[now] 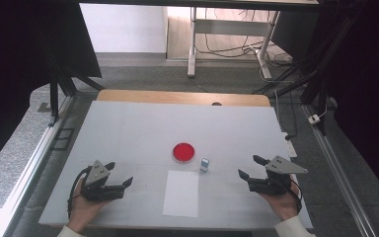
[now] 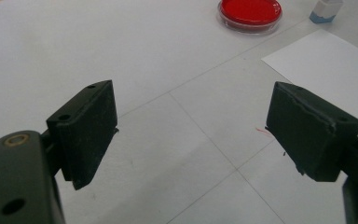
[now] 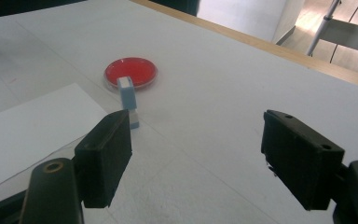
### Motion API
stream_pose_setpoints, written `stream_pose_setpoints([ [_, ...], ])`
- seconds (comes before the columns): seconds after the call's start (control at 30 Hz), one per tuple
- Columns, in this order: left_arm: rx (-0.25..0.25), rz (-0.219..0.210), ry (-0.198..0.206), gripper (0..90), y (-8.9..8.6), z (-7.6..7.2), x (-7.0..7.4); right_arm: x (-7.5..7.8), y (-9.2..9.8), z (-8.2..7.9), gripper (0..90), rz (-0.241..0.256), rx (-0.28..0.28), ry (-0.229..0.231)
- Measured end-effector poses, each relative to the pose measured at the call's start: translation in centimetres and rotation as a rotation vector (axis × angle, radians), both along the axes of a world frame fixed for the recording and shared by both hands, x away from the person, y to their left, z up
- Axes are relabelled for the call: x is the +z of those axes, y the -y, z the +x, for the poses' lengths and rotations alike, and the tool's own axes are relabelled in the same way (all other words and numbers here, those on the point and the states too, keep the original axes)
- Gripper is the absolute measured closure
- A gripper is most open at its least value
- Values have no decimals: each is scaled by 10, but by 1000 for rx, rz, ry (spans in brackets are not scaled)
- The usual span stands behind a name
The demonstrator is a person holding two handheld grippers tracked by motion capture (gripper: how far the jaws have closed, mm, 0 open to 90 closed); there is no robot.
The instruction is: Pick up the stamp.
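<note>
From the high view, the round red shallow dish (image 1: pixel 183 152) lies near the middle of the white table (image 1: pixel 128 128). The small upright white-and-blue block (image 1: pixel 205 165) stands just beside the dish, on its near right. The white rectangular paper sheet (image 1: pixel 181 193) lies flat on the table, nearer to you than the dish. Your left gripper (image 1: pixel 120 180) rests on the table well to the left of the dish, and your right gripper (image 1: pixel 249 167) well to the right of it; both have their jaws spread wide and hold nothing.

In the left gripper view, your left gripper (image 2: pixel 191 135) stands wide apart over bare table. The red dish (image 2: pixel 250 14) is far ahead, with the block (image 2: pixel 325 10) to the right of it and the paper (image 2: pixel 326 70) nearer than the dish.

In the right gripper view, your right gripper (image 3: pixel 198 154) is also wide and empty. The block (image 3: pixel 127 100) stands just in front of the dish (image 3: pixel 131 71), and the paper (image 3: pixel 32 128) lies to the left, nearer than the dish.
</note>
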State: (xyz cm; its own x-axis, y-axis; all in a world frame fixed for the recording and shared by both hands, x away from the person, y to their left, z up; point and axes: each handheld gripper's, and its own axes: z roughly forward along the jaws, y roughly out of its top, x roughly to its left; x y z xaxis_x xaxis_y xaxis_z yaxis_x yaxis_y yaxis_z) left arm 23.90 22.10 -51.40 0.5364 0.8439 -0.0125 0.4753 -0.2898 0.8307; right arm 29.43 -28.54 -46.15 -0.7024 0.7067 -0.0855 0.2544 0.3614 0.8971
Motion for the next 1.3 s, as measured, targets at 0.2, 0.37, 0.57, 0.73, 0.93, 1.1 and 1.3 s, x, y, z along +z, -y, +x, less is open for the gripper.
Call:
stream_pose_setpoints([
  [0.2, 5, 1, -4, 165, 0, -1, -1, 2, -18, 8, 252, 0, 53, -37],
  [0.37, 5, 4, -6, 165, 0, -2, -1, 3, -36, 16, 259, -15, 92, -54],
  [0.57, 6, -1, -9, 165, 0, -1, -1, 7, -51, 23, 262, -20, 119, -66],
  [0.73, 0, 8, -9, 166, 0, 0, -2, 11, -64, 35, 265, -13, 127, -80],
  [0.93, 0, 10, -12, 167, -1, 0, -3, 10, -80, 45, 266, -28, 147, -106],
  [1.1, 0, 15, -11, 167, 0, 0, -3, 4, -90, 49, 268, -48, 163, -122],
  [1.3, -5, 17, -10, 168, 1, 0, -3, -3, -97, 52, 281, -80, 182, -132],
])
